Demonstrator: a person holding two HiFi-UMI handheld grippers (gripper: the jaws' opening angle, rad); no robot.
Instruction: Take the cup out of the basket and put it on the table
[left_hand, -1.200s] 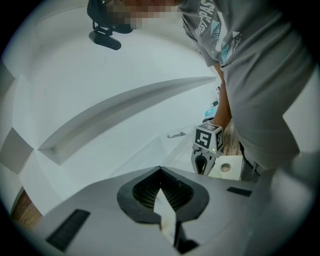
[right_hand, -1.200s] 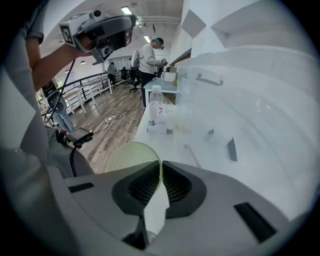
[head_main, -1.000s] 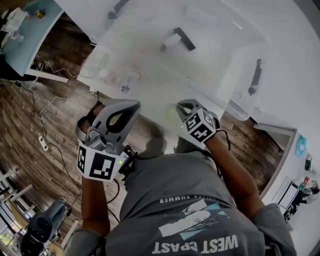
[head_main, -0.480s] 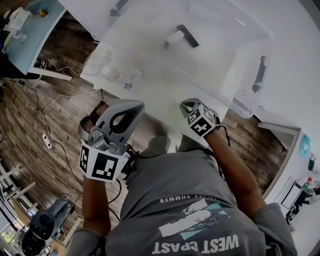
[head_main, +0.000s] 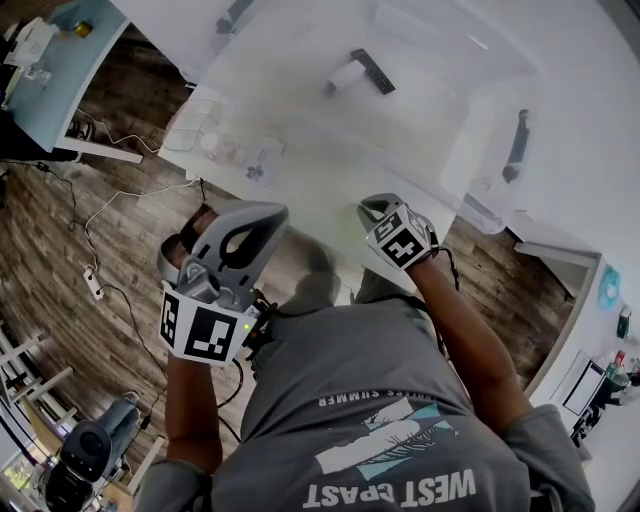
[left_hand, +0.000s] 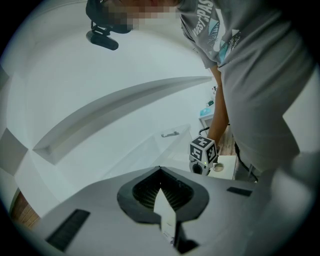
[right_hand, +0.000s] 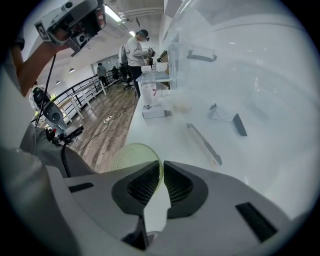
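Observation:
A pale green see-through cup (right_hand: 131, 156) sticks out to the left of my right gripper (right_hand: 161, 167), whose jaws are shut on its rim. It hangs over the near edge of the white table (right_hand: 250, 165). In the head view the right gripper (head_main: 368, 208) sits at that table edge and hides the cup. The clear plastic basket (head_main: 480, 150) stands further in on the table, and its wall and handle (right_hand: 200, 52) rise ahead on the right. My left gripper (head_main: 270, 212) is held off the table over the floor, tilted upward, jaws shut (left_hand: 160, 170) with nothing between them.
A black remote-like object (head_main: 372, 70) and a thin dark strip (right_hand: 204, 144) lie on the table. A tall clear container (right_hand: 148, 90) and small items (head_main: 235, 155) stand at the table's left end. Cables and a power strip (head_main: 90, 285) lie on the wooden floor. People stand far off (right_hand: 136, 47).
Hardly anything: the right gripper has edged slightly toward the table with the cup still held. The left gripper stays where it was.

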